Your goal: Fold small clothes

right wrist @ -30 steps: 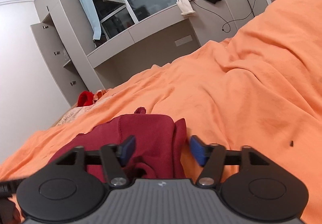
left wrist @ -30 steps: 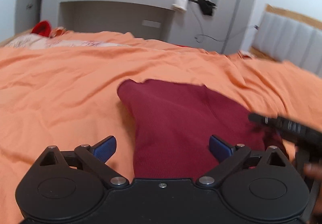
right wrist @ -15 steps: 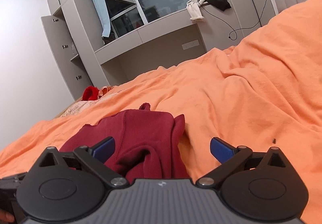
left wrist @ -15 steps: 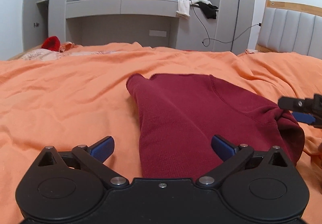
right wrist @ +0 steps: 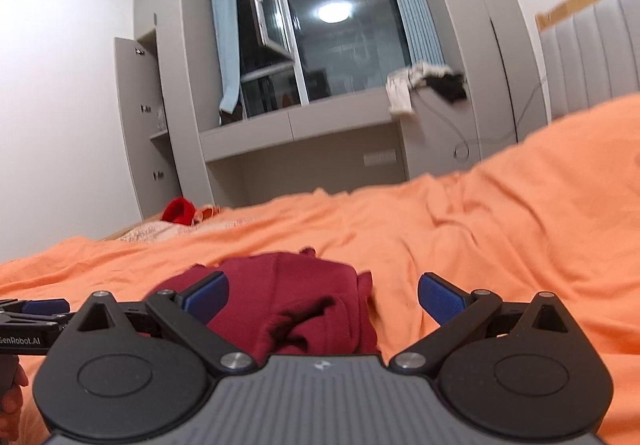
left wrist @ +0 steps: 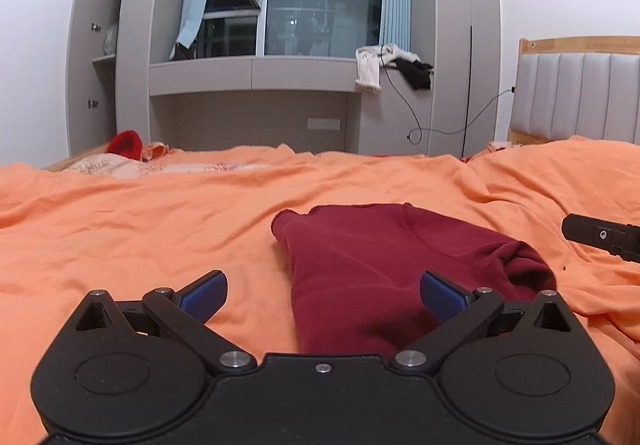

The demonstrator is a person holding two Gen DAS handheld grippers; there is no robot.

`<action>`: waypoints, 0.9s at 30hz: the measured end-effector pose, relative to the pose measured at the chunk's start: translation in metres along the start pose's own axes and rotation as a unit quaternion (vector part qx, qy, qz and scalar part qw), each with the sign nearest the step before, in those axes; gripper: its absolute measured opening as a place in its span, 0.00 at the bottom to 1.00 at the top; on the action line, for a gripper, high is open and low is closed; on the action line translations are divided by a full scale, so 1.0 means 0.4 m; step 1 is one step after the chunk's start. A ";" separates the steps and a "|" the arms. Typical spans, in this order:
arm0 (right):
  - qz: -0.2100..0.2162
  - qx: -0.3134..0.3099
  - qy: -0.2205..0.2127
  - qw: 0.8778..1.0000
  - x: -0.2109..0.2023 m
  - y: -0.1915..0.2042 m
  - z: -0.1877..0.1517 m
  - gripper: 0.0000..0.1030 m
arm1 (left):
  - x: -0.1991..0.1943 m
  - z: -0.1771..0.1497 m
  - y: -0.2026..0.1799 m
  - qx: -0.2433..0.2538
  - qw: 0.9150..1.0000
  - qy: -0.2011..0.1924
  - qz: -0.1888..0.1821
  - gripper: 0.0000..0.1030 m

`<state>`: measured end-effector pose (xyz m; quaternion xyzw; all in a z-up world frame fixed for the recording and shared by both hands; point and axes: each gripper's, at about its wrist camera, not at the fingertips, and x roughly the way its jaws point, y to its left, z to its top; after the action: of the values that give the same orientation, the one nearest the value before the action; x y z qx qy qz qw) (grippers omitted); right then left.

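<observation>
A dark red knit garment (left wrist: 372, 269) lies folded over on the orange bedspread (left wrist: 140, 221). My left gripper (left wrist: 322, 295) is open and empty, hovering just before the garment's near edge. My right gripper (right wrist: 322, 297) is open and empty, with the garment (right wrist: 292, 297) lying bunched between and beyond its blue fingertips. The right gripper's finger shows at the right edge of the left wrist view (left wrist: 600, 235). The left gripper shows at the left edge of the right wrist view (right wrist: 32, 315).
A red item (left wrist: 126, 143) and pale patterned cloth (left wrist: 104, 165) lie at the bed's far left. A grey window desk (left wrist: 252, 77) holds white and black clothes (left wrist: 392, 65). A padded headboard (left wrist: 576, 97) stands at the right.
Both grippers have lifted and drawn back from the garment, tilting up so more of the window shows. The right gripper's jaws have opened wider. The garment stays on the bed.
</observation>
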<state>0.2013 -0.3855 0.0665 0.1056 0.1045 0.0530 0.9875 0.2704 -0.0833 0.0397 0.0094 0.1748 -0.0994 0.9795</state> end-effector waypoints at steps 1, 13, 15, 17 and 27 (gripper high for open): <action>-0.002 -0.006 -0.009 1.000 -0.018 0.010 -0.001 1.00 | -0.017 -0.005 0.000 -0.001 1.000 -0.006 0.001 0.99; -0.015 -0.047 -0.079 0.996 -0.196 0.094 -0.059 1.00 | -0.172 -0.070 0.014 -0.025 0.999 -0.037 0.000 0.99; -0.021 -0.046 -0.084 0.995 -0.225 0.100 -0.073 1.00 | -0.200 -0.080 0.016 -0.029 0.999 -0.045 -0.001 0.99; -0.025 -0.043 -0.083 0.995 -0.247 0.103 -0.085 1.00 | -0.224 -0.091 0.015 -0.029 0.998 -0.052 0.000 0.99; -0.038 -0.044 -0.070 0.996 -0.323 0.111 -0.128 1.00 | -0.340 -0.154 -0.002 -0.030 0.997 -0.069 0.007 0.99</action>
<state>0.0607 -0.3487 0.0525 0.0610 0.0370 0.0127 0.9974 0.1244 -0.0546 0.0287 -0.0255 0.1093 -0.0882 0.9898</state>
